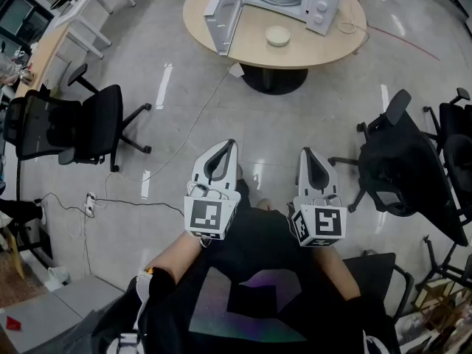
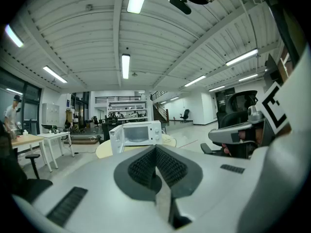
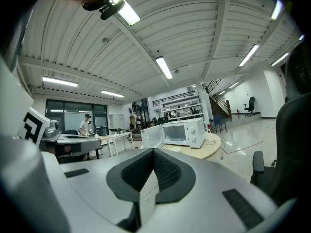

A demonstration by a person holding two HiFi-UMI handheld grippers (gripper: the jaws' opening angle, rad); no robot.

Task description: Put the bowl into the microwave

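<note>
A pale round desk [image 1: 254, 50] stands on a glossy grey floor [image 1: 295, 124] that mirrors the lights. Left of the desk, well apart, a black chair [image 1: 81, 127] sits beside a long wooden table [image 1: 44, 50]. More black chairs [image 1: 398, 161] stand to the desk's right. A white cable [image 1: 193, 124] trails from the desk's foot to a power strip [image 1: 90, 203] by the left chair, and a red cable [image 1: 402, 34] runs off to the right. Overhead is a ribbed white ceiling [image 2: 87, 38] with strip lights [image 2: 125, 65]. Far behind the desk are shelves [image 3: 180, 102], a staircase [image 3: 216, 98] and — further left — a dark glass wall [image 3: 73, 113].
</note>
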